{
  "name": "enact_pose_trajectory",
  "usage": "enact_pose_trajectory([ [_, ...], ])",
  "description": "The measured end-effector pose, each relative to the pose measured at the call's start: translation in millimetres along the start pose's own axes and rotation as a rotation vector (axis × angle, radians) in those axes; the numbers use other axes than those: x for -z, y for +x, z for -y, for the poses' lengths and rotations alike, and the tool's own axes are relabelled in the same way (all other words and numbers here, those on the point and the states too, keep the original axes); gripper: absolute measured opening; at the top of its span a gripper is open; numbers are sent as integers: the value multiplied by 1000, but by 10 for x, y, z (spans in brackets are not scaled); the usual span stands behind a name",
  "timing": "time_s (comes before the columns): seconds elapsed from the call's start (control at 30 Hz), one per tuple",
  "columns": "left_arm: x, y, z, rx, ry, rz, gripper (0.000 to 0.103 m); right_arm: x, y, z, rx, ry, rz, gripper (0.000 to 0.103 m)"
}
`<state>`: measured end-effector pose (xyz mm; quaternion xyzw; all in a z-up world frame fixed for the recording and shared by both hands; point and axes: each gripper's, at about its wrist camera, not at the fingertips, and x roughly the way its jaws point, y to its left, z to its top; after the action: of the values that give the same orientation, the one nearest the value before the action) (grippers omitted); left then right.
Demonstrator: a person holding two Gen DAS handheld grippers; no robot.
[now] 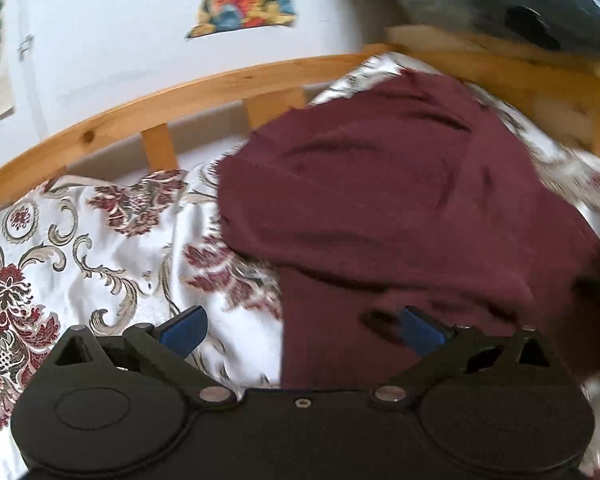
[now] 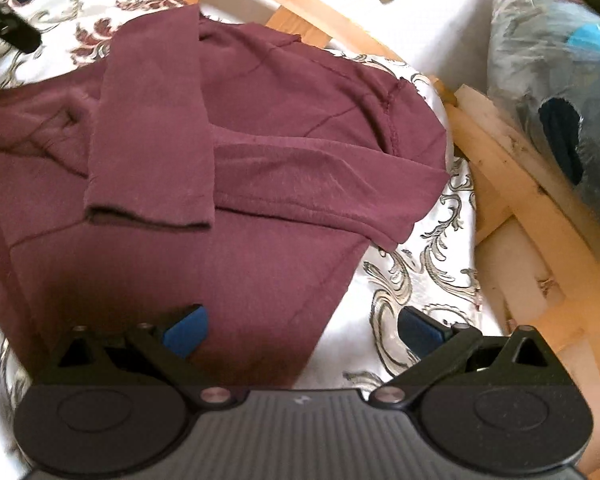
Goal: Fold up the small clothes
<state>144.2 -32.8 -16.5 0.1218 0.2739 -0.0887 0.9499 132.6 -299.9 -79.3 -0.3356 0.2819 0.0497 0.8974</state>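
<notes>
Now both grippers are free of the cloth: the left gripper (image 1: 302,330) has its blue fingers (image 1: 186,330) spread wide with nothing clamped, and the right gripper (image 2: 302,330) likewise holds its fingers (image 2: 188,330) wide apart and empty, poised over the near hem. The maroon top (image 2: 228,160) lies on the patterned bedspread (image 1: 60,240), close to the wooden bed rail (image 1: 160,100), and its two sleeves look already crossed inward over the body; one sleeve (image 2: 148,140) lies across the chest with its cuff pointing toward the camera, the other (image 2: 332,184) runs slantwise to the right edge. My guess is that the next step is the bottom-to-top fold. To do it well, each gripper should pinch one corner of the near hem, catching both layers, then lift just enough to clear the bedspread and carry the hem evenly toward the neckline so the crossed sleeves stay trapped inside and do not slide out. The cloth is a soft, thin knit with visible seams and a few loose wrinkles on the left side; it will likely sag and bunch if lifted by one corner only. A plastic-wrapped bundle (image 2: 560,80) sits beyond the rail, well clear.
</notes>
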Motion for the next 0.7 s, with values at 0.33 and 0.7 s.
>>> enact_pose_trajectory([
  [0.33, 376, -232, 114, 159, 237, -78, 102, 290, -607, -229, -180, -101, 125, 103],
  [0.7, 590, -26, 295, 91, 461, -124, 103, 360, -540, -410, -183, -155, 90, 103],
])
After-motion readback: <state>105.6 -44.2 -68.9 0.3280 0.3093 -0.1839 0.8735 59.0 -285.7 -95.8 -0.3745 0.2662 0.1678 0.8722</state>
